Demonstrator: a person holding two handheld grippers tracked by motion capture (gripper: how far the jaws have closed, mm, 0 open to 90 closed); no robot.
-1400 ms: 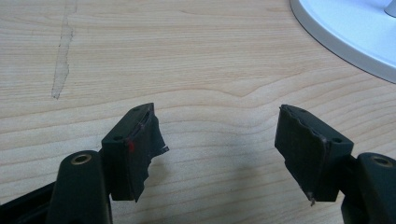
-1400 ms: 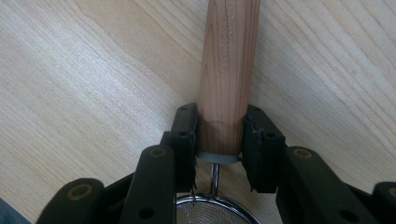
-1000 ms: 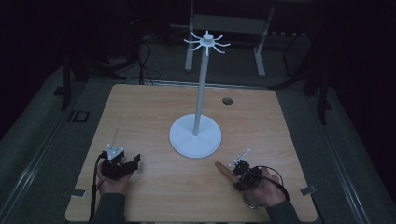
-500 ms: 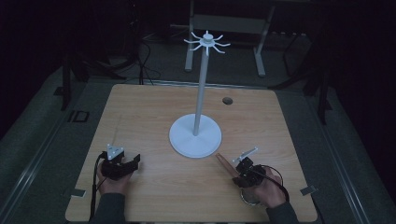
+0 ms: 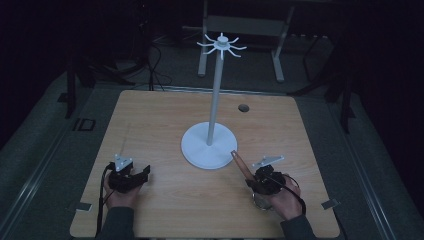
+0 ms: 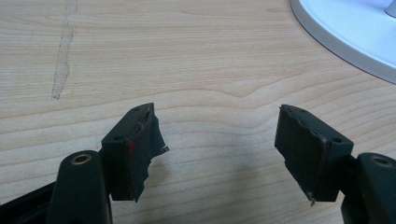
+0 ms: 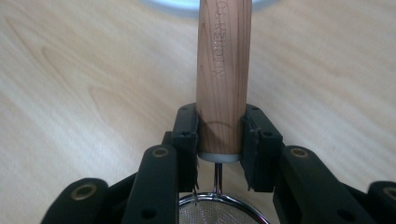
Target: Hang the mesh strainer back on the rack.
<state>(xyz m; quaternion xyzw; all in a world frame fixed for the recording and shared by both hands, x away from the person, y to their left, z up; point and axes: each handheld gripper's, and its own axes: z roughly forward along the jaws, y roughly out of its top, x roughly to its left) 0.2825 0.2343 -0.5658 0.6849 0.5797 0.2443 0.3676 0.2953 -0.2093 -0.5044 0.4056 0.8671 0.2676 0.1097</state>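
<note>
Two tools are seen: the right tool (image 7: 219,140) remains clamped on the strainer's wooden handle (image 7: 223,74), barely shifted, at five o'clock on the pale wood counter (image 5: 150,125); the left tool (image 6: 219,144) is held apart, unmoved. A dark room surrounds it.

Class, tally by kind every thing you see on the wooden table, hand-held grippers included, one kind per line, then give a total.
Grippers: 2, the left gripper with jaws open and the right gripper with jaws shut on the strainer
White stands with a hook crown: 1
Strainers with a wooden handle: 1
Total: 4
</note>
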